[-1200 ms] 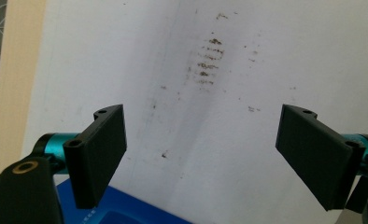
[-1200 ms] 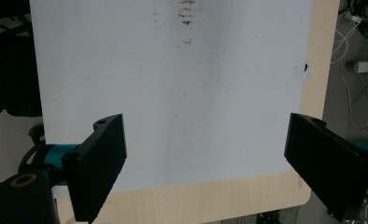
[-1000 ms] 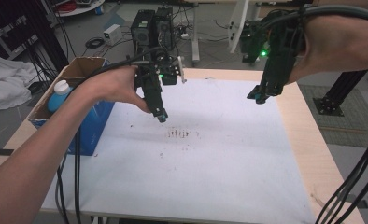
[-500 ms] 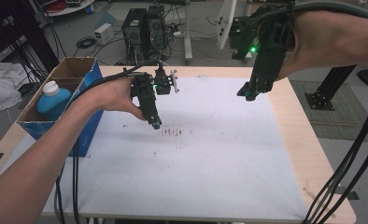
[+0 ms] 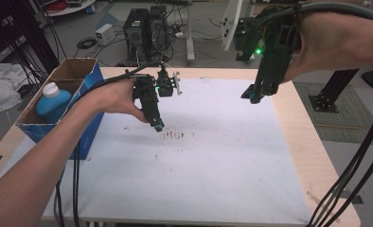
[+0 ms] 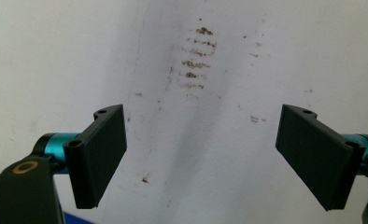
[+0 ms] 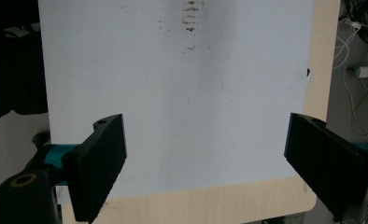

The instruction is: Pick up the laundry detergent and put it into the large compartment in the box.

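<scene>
My left gripper (image 5: pixel 158 126) hovers just above the white sheet (image 5: pixel 194 165) at mid-table, held by the person's left hand. In the left gripper view its jaws stand wide apart, so the left gripper (image 6: pixel 203 158) is open with nothing between them. A patch of brown smudges (image 5: pixel 174 135) marks the sheet just right of its tip and appears as smudges (image 6: pixel 196 58) ahead of the jaws. My right gripper (image 5: pixel 252 96) is raised over the sheet's far right part. The right gripper (image 7: pixel 215 163) is open and empty above the sheet (image 7: pixel 173 93).
A blue-sided cardboard box (image 5: pixel 83 73) stands at the table's left edge with a blue bottle (image 5: pixel 52 101) inside. The wooden table (image 5: pixel 312 156) shows as a strip along the right. Cables hang at the right and under the left forearm. Computer towers (image 5: pixel 144 28) stand on the floor behind.
The left gripper has held its place near the smudges. The right gripper stays raised on the right, with only a slight shift.
</scene>
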`<move>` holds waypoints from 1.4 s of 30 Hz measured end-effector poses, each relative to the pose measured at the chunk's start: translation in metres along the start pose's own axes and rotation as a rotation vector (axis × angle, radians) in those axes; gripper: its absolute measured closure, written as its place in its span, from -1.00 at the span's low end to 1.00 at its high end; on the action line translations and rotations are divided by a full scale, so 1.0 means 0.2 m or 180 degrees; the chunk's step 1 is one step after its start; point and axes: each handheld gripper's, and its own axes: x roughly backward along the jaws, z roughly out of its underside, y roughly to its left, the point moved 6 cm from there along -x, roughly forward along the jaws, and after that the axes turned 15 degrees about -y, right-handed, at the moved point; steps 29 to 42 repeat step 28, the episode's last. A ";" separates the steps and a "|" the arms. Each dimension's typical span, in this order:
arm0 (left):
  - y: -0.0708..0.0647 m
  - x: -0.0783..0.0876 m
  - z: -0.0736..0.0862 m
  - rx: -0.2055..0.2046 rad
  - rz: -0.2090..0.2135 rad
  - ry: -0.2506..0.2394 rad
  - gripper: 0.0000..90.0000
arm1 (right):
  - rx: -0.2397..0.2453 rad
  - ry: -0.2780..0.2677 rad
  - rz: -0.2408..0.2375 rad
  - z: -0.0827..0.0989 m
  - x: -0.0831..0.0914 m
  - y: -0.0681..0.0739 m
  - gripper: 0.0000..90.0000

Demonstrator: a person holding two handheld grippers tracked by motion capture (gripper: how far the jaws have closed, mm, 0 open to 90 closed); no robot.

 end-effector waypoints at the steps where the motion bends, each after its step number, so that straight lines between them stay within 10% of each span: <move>1: 0.00 0.00 0.00 0.0000 0.0000 0.0000 -0.63 | 0.0000 0.0000 0.0000 0.00 0.00 0.00 -0.73; 42: -0.02 0.03 -0.01 -0.0038 0.0027 -0.0070 -0.63 | -0.0001 0.0015 -0.0004 -0.02 -0.01 0.00 -0.73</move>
